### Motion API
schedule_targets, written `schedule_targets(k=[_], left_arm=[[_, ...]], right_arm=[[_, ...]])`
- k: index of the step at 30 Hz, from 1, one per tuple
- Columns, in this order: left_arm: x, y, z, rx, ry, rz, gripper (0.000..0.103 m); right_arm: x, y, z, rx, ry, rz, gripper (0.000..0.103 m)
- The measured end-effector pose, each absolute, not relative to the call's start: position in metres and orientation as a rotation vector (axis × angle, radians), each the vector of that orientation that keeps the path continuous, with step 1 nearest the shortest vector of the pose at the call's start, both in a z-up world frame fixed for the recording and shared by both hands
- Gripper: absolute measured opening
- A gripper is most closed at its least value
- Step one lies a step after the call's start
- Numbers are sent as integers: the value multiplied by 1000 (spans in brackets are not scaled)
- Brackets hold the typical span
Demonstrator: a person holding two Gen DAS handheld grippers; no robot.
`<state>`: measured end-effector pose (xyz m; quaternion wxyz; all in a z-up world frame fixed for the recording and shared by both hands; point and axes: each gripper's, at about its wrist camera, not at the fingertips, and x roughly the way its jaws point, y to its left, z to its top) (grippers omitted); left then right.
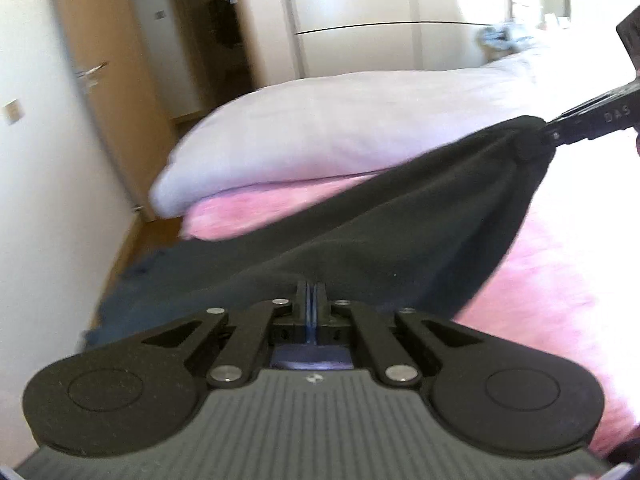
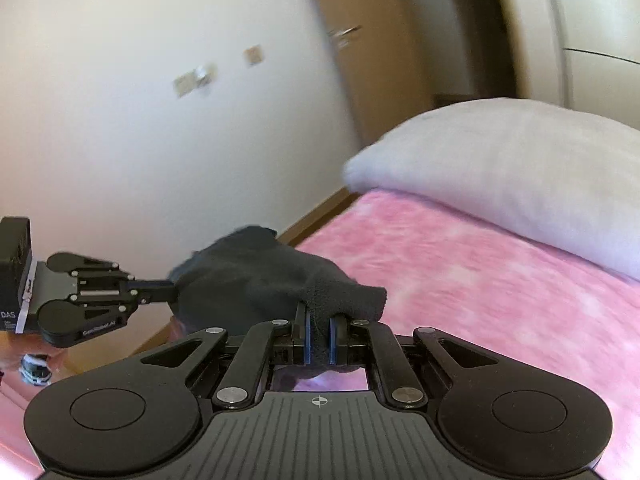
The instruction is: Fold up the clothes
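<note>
Fabric hangs between our two tools: a dark garment [image 1: 400, 220], lifted off the bed [image 1: 560, 280] and spanning from one grip to the other. Our left tool [image 1: 311, 300] is clenched on one edge of the cloth, its blue pads pressed almost together with only a thin layer between them. Our right tool [image 2: 318, 336] grasps a thicker bunch of the same cloth, so its pads stand further apart with the fabric wedged between. From the left wrist view we also see the right tool [image 1: 556, 134] pinching the far corner high up, and the garment slopes down from there toward our left grip.

We judge that we hold two points of one edge apart like this to let the garment's weight pull it flat and show its shape before laying it down. The slack in the middle suggests the edge is not yet taut. The pink bed cover lies just below, with a pale pillow [image 2: 520, 168] at the head, well clear of the cloth, leaving open bedding to spread on. Both views are motion-blurred, so we cannot tell what kind of garment it is.
</note>
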<state>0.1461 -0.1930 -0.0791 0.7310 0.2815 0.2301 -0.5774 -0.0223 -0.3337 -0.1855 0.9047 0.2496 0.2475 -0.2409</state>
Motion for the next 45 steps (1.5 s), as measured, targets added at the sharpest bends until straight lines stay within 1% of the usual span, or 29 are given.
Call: schedule_targets(k=[4, 7, 10, 12, 15, 18, 20, 22, 25, 26, 27, 29, 31, 32, 33, 34, 35, 36, 38, 39, 42, 45], left_arm=[[32, -236, -80, 572, 538, -1467, 0], [-44, -281, -80, 531, 574, -1645, 0], [-103, -328, -79, 470, 631, -1816, 0], [-135, -353, -73, 440, 645, -1918, 0], [-156, -380, -61, 402, 641, -2023, 0], [-159, -386, -52, 360, 636, -2065, 0], [-133, -389, -56, 345, 644, -2035, 0], [-101, -386, -66, 336, 692, -1940, 0], [-41, -374, -84, 353, 772, -1759, 5], [-22, -366, -90, 366, 784, -1705, 12], [-4, -358, -95, 378, 797, -1652, 22], [28, -344, -107, 391, 827, -1571, 29], [49, -335, -121, 406, 865, -1521, 33], [54, -329, -128, 418, 879, -1508, 40], [57, -321, -136, 430, 891, -1499, 46], [60, -312, -145, 442, 903, -1495, 49], [61, -304, -154, 453, 917, -1493, 54], [59, -301, -163, 465, 930, -1495, 59], [53, -308, -185, 490, 960, -1501, 62], [46, -313, -197, 501, 979, -1509, 63], [20, -334, -231, 526, 1037, -1540, 64], [-1, -359, -267, 529, 1105, -1553, 64]], right_arm=[[-156, -326, -158, 538, 437, -649, 6], [-254, -309, -121, 523, 392, -797, 6], [-332, -290, -87, 485, 379, -959, 6], [-369, -274, -65, 464, 353, -1049, 6], [-392, -252, -28, 421, 296, -1124, 6], [-384, -235, 6, 351, 236, -1132, 6], [-359, -234, 17, 312, 216, -1086, 6], [-328, -239, 17, 296, 212, -1018, 7], [-266, -277, -11, 337, 252, -936, 7], [-245, -295, -29, 369, 267, -906, 8], [-224, -315, -48, 394, 283, -885, 8], [-189, -357, -87, 408, 344, -859, 9], [-153, -398, -127, 437, 460, -855, 13], [-145, -415, -143, 468, 504, -860, 21], [-137, -432, -158, 499, 549, -864, 26], [-133, -446, -168, 519, 576, -882, 27], [-133, -455, -174, 527, 581, -917, 35], [-135, -460, -177, 535, 584, -951, 47], [-154, -456, -183, 560, 588, -991, 57], [-168, -451, -189, 576, 604, -1001, 59], [-205, -432, -217, 611, 714, -1005, 61], [-237, -404, -264, 615, 859, -961, 63]])
